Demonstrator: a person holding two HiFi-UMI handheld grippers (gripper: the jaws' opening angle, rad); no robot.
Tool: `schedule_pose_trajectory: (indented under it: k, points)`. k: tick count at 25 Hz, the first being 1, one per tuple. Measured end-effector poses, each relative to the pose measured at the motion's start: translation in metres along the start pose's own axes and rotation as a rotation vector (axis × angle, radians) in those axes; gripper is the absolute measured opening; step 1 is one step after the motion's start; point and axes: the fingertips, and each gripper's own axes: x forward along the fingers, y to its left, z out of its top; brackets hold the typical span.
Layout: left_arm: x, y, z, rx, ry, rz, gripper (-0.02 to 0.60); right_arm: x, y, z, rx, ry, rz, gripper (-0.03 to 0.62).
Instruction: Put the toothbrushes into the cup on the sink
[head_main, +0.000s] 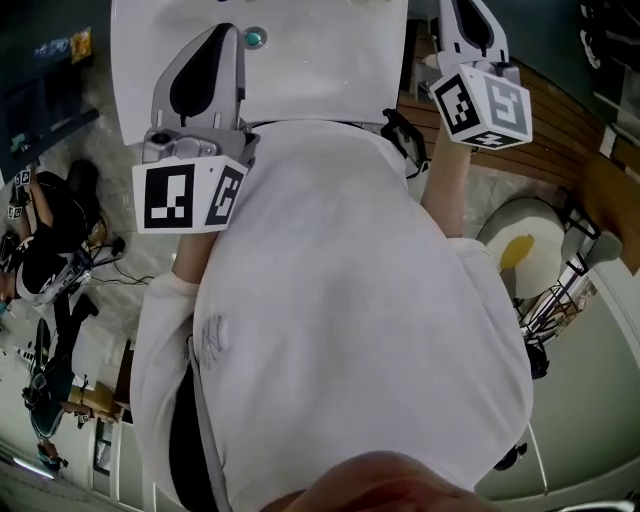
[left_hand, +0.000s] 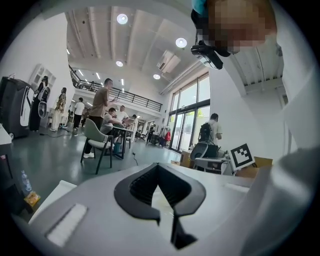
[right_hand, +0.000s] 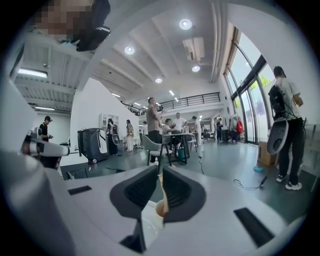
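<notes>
1. A person in a white shirt is standing at the sink, which is showing as a white basin along the top of the head view, with a teal plug in it.
2. The left gripper is hovering over the sink's left part, its cube sitting near the person's chest.
3. In the left gripper view its fingers are meeting tip to tip and are gripping nothing. They are pointing out into a big hall, where people are sitting at a table beside a grey chair.
4. The right gripper is being held just past the sink's right edge, over the wooden floor, with its own cube facing the head camera.
5. In the right gripper view its fingers are pressing together on a toothbrush. The thin tan handle is running upright between the pads, and its rounded end is showing just below them.
6. The toothbrush is therefore being held in the air, apart from the sink. Its bristle end cannot be made out.
7. A white toilet is standing on the floor at the person's right, well apart from both grippers.
</notes>
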Motion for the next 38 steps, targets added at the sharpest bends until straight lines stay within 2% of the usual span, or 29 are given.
schedule_pose_trajectory:
  k: [7,17,22,28,38]
  points:
    - [-0.011,0.002,0.002,0.004,-0.006,-0.029,0.002,-0.04,0.013,0.042,0.06,-0.1,-0.019,0.023]
    - [-0.023,-0.008,0.006,0.027,-0.014,-0.078,0.002,-0.103,0.039,0.059,0.097,-0.167,-0.051,0.012]
    - [-0.028,-0.026,0.004,0.035,-0.026,-0.089,0.002,-0.118,0.038,0.047,0.058,-0.133,-0.05,0.011]
    - [-0.036,-0.047,0.003,0.042,-0.044,-0.057,0.001,-0.126,0.034,0.02,-0.019,-0.046,-0.023,0.011]
    - [-0.044,-0.071,-0.006,0.042,-0.063,-0.016,0.0,-0.143,0.026,-0.001,-0.006,-0.014,0.026,0.011]
